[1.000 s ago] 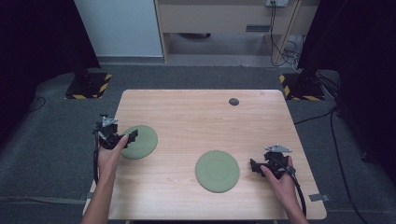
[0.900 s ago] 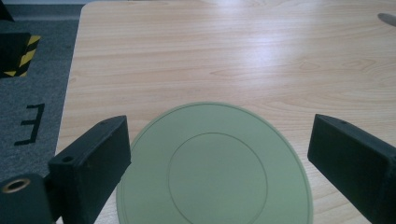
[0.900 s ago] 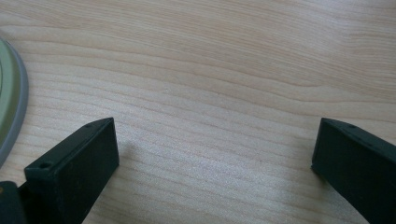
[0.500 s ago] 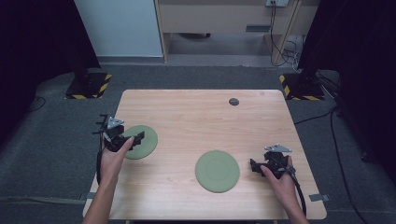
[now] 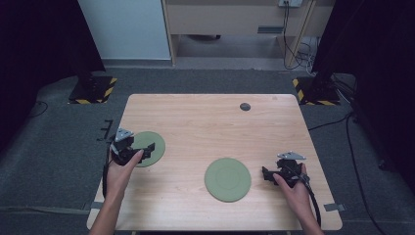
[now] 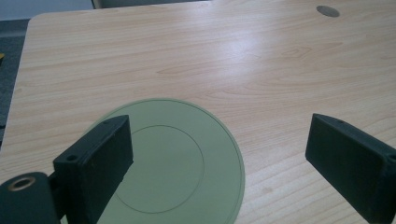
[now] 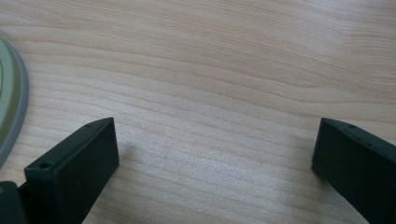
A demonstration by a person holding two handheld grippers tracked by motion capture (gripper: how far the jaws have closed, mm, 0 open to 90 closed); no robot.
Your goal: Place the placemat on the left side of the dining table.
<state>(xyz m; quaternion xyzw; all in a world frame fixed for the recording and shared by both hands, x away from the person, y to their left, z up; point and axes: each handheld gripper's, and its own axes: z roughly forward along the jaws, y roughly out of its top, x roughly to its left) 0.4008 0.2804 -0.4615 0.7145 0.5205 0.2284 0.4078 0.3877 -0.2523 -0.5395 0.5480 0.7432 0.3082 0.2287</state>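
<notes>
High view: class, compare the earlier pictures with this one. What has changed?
The left hand-held gripper has slid toward the person along the table's left side, jaws open over the left green plate. The right hand-held gripper and centre plate stayed put.

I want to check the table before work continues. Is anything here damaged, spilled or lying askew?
Nothing stands out. Both green plates, the left plate and the middle plate, lie flat and whole on the table. The left gripper is open over the left plate; the right gripper is open beside the other.

Wooden table point(image 5: 195, 122); small dark disc point(image 5: 245, 106) near far edge.
</notes>
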